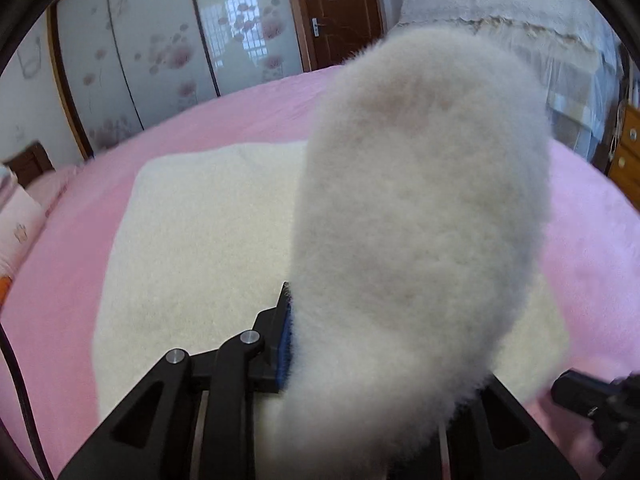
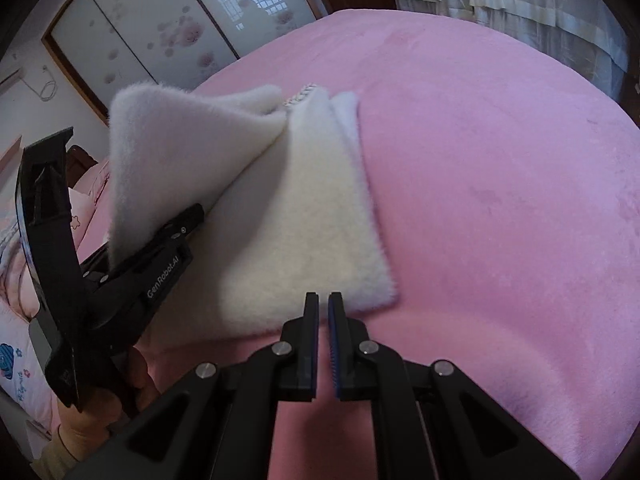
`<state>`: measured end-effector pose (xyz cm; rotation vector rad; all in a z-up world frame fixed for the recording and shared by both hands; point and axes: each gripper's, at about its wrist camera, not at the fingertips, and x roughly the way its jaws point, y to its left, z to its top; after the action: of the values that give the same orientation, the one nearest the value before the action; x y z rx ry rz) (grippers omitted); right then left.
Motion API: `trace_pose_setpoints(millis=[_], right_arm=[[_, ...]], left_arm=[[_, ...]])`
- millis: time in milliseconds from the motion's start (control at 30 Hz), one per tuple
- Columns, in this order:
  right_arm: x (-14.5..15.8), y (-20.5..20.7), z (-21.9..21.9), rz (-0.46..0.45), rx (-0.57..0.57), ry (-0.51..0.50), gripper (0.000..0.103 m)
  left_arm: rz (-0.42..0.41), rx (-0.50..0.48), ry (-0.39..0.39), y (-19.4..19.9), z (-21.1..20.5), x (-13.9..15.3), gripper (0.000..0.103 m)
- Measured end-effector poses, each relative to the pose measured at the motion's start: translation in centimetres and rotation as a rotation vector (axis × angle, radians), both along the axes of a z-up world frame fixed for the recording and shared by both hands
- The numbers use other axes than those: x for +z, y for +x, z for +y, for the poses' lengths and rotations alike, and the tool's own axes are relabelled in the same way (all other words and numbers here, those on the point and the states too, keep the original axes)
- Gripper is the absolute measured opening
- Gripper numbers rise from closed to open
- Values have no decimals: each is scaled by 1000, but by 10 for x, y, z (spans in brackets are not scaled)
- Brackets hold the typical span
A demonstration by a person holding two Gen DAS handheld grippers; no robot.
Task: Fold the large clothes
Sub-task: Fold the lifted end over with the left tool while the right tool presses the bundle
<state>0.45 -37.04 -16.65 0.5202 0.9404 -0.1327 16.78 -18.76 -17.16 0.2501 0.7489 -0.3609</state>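
A fluffy white garment (image 2: 296, 232) lies folded on the pink bed (image 2: 500, 200). My left gripper (image 2: 160, 240) is shut on a lifted flap of the garment (image 2: 176, 148) and holds it above the rest. In the left wrist view the flap (image 1: 420, 220) fills the middle and hides the right finger; the left finger (image 1: 282, 340) presses against it. My right gripper (image 2: 323, 308) is shut and empty, just above the garment's near edge.
The pink bed (image 1: 200, 120) spreads wide to the right of the garment. Wardrobe sliding doors (image 1: 160, 48) and a brown door (image 1: 340, 12) stand behind. A second bed with white cover (image 1: 520, 32) is at back right. Pillows (image 2: 16, 360) lie left.
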Motion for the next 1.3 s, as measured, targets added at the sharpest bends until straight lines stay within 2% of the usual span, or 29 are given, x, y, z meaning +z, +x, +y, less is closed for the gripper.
trace_pose_setpoints(millis=[67,167,233,300,400,467,533,633,667,767,833,933,1000,1100,1200,1300], right_arm=[[1,-5,-5,-7,-11,11,6],[8,-7,-10,-33,-20,12,6],[14,-11,-16,-57,-27,14,6],[19,-13,-20,-67,-38,1,6],[22,-11,-28,-63,-54,-34,6],[21,-11,-32,-46,-68,-48,6],[22,-16,-37,-36,-81,-47,6],[26,-13,-41,-33,-79,-32,6],[31,-19,-42,-38,-75,-29,6],[47,-21,-41,-70,-51,-19,23],[60,-25,-39,-111,-28,-21,38],[79,-23,-33,-156,19,-42,40],[90,-19,-26,-180,64,-54,40],[102,0,-17,-200,114,-75,40],[111,20,-8,-208,158,-119,40],[103,44,-1,-167,200,-145,40]], left_arm=[[3,1,-56,0,1,16,22],[-45,-40,-78,-13,-5,34,21],[-46,-88,-91,-22,-14,35,21],[-60,-142,-48,-35,-32,26,21],[-87,-177,96,-48,-59,-2,22],[-99,-162,124,-49,-62,-12,24],[-95,-158,119,-50,-53,-10,27],[-38,-193,105,-39,-53,-5,40],[-14,-210,100,-35,-48,-2,51],[36,-255,56,-47,-33,13,68],[59,-261,3,-53,-13,30,72],[84,-188,-93,-54,27,44,73],[124,-97,-160,-43,55,51,74],[203,38,-248,-18,97,46,74],[244,118,-255,-1,114,39,74],[254,109,-228,7,108,30,74]])
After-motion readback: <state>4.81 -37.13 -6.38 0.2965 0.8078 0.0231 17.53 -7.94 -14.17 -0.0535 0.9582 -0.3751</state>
